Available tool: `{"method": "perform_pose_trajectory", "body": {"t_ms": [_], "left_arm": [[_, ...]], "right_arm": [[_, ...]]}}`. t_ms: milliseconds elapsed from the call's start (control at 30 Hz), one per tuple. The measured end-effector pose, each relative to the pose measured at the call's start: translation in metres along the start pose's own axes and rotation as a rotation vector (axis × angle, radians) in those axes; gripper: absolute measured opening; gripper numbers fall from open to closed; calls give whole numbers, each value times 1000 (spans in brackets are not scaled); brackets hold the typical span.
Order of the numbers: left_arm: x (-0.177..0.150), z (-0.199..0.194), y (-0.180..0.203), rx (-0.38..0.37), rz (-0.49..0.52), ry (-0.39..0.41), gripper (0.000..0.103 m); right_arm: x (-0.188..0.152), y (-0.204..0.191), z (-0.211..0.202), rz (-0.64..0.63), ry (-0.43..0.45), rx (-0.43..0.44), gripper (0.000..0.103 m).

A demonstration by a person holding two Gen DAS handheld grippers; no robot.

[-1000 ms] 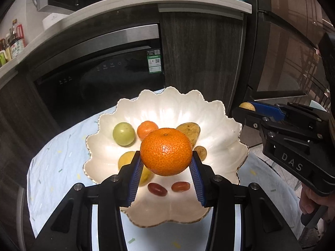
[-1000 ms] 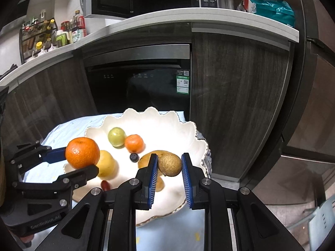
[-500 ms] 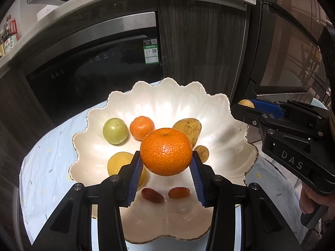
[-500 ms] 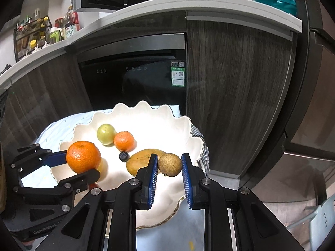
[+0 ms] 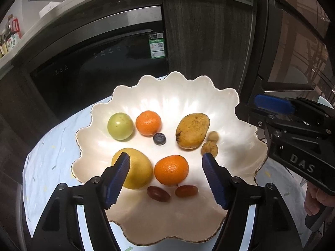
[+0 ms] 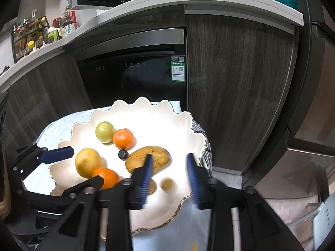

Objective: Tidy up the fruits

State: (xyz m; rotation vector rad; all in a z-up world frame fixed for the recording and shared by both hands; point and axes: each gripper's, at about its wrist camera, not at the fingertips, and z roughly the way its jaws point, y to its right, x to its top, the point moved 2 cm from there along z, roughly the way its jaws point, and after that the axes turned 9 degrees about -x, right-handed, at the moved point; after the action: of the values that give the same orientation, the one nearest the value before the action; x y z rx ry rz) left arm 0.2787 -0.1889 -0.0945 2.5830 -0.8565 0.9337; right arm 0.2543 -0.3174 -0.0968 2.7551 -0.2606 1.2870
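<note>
Both tongs are opening over the scalloped bowl [image 5: 188, 96]: the left tongs [image 5: 166, 167] straddle the big orange [image 5: 171, 172], now resting there untouched, and the right tongs [image 6: 169, 167] have nothing between them, the small brown fruit [image 6: 168, 184] lying below. Release is the step in hand. Next, each should lift clear without nudging fruit.

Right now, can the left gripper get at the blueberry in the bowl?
Probably yes. The left gripper has its jaws opening and nothing pressed between them. The blueberry sits exposed just beyond the large orange, which it would have to pass over. The right gripper stays off to the side.
</note>
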Motion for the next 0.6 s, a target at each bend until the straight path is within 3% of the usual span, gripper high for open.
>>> {"method": "perform_pose_trajectory", "body": {"t_ms": [233,333,600], "left_arm": [[-1,-9,-3,13,-16,14,78],[-2,-15,-5,24,-28,24,82],[-7,-37,-9,48,-53,45,82]], "right_arm": [[-3,-2,-5,0,-2,0,50],[-4,-2,-11,8,7,-6,58],[-6,-9,-30,7,19,-7,58]]}}
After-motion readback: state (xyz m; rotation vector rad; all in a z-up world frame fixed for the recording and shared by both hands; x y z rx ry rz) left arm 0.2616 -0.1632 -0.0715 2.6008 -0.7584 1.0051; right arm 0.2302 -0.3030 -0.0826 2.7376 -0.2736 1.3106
